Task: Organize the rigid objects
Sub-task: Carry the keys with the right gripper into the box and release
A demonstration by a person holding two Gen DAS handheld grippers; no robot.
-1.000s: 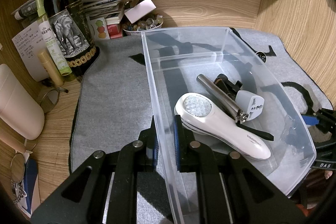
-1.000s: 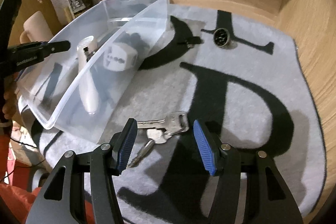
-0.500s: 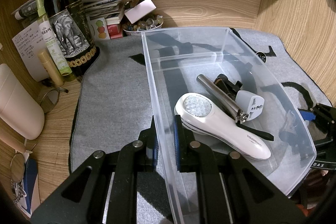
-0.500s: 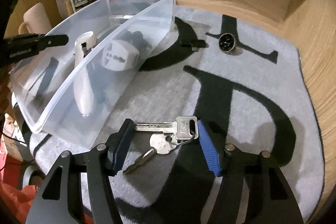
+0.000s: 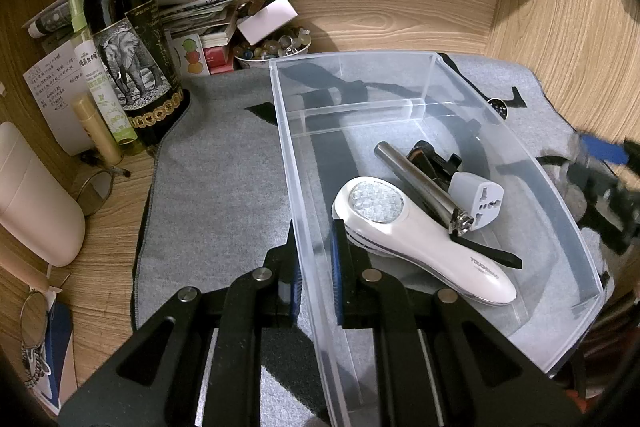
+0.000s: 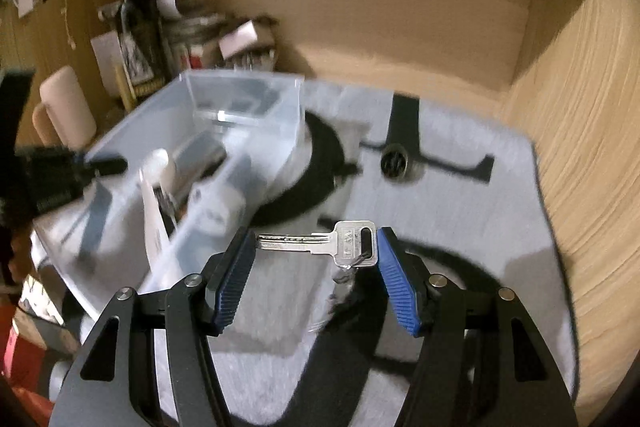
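Right jaws, wide a second ago, now span the keys [image 6: 336, 247] lengthwise and carry them above the mat [image 6: 480, 227]. Likely next: the bin [image 5: 420, 75], its wall pinched by the left gripper [image 5: 314, 267].

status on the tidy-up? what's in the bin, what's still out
Done: white handheld device, metal cylinder and travel adapter lie in the clear bin. In hand: left gripper clamps the bin wall; right gripper holds the keys lifted off the mat. Left: drop the keys in, then the small round object on the mat.
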